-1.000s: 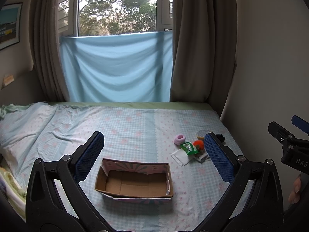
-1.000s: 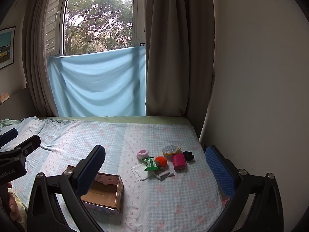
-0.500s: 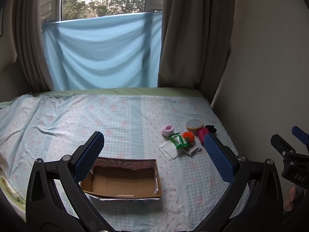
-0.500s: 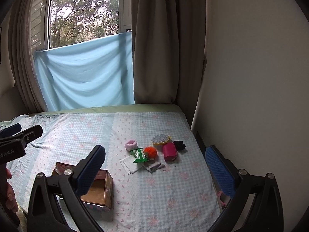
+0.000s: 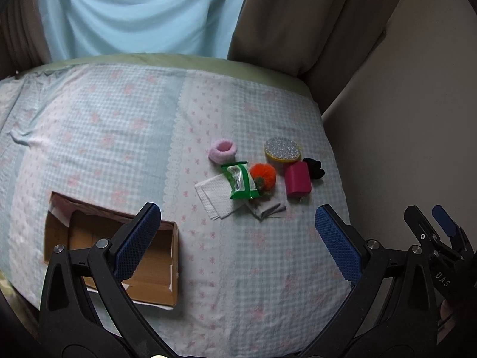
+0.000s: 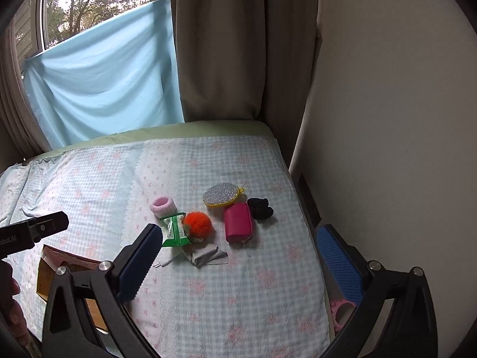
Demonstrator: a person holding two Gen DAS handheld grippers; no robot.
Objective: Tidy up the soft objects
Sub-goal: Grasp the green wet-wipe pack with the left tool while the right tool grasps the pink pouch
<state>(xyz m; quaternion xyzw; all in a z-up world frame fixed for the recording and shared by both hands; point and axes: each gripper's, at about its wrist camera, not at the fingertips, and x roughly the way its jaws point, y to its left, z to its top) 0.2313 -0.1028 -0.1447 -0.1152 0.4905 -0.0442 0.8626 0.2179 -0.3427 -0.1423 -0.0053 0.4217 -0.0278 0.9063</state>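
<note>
A cluster of small objects lies on the bed: a pink scrunchie [image 5: 222, 149] [image 6: 162, 205], a green packet [image 5: 240, 180] [image 6: 175, 229], an orange pompom [image 5: 263, 175] [image 6: 198, 224], a magenta pouch [image 5: 297, 179] [image 6: 238, 222], a glittery oval sponge [image 5: 282, 148] [image 6: 221, 194], a black scrunchie [image 5: 313, 168] [image 6: 260, 208], a white cloth [image 5: 216, 195] and a grey cloth [image 5: 266, 207] [image 6: 205, 255]. An open cardboard box [image 5: 74, 237] [image 6: 44, 277] sits to the left. My left gripper [image 5: 237, 235] and right gripper [image 6: 235, 256] are both open and empty, above the bed short of the cluster.
The bed [image 5: 119, 137] is covered with a checked blue-pink sheet. A wall [image 6: 387, 119] runs along its right edge, brown curtains [image 6: 238, 44] and a blue cloth [image 5: 143, 12] hang behind. A pink roller [image 6: 341, 313] lies in the gap by the wall.
Both grippers have moved forward and tilted down toward the bed; the cluster and box appear closer. Jaws stay open.
</note>
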